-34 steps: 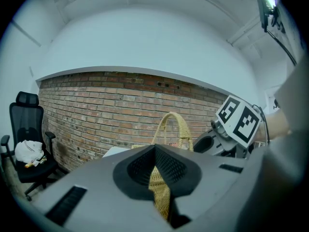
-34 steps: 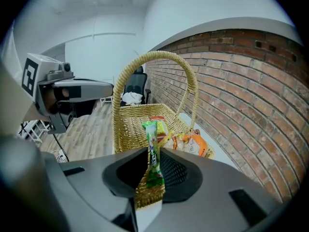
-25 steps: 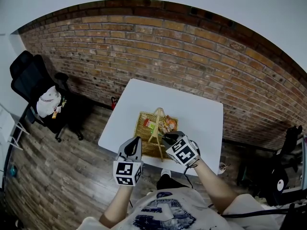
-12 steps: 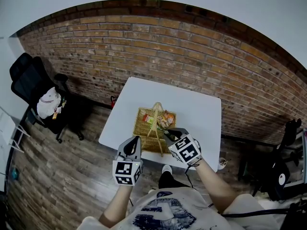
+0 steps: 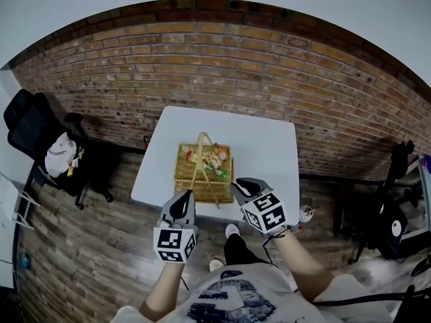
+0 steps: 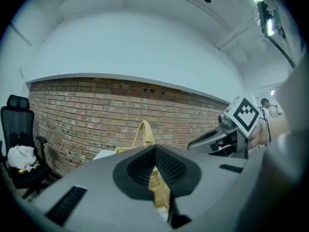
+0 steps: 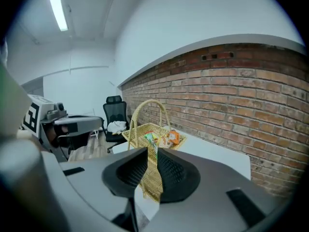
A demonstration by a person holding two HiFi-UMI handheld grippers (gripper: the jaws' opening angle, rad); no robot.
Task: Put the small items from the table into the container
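Observation:
A wicker basket [image 5: 190, 180] with a tall hoop handle stands near the front edge of the white table [image 5: 262, 147]; colourful snack packets [image 5: 217, 159] lie inside it. Both grippers hover at the table's front edge, short of the basket, and hold nothing. My left gripper [image 5: 182, 200] is off the basket's front left corner with its tips touching. My right gripper [image 5: 240, 184] is by the front right corner, jaws a narrow slit apart. Through the left jaws [image 6: 155, 149] the basket [image 6: 145, 132] shows ahead. Past the right gripper [image 7: 151, 151] lie the basket [image 7: 137, 129] and packets [image 7: 164, 139].
A brick wall [image 5: 222, 66] runs behind the table. A black office chair [image 5: 37, 123] with a white bag on it stands at the left on the wooden floor. Dark equipment [image 5: 387, 227] sits at the far right. No loose items show on the tabletop.
Both grippers have drawn back from the basket toward the table's front edge. The right one has lifted and rolled. The basket now lies farther ahead of them.

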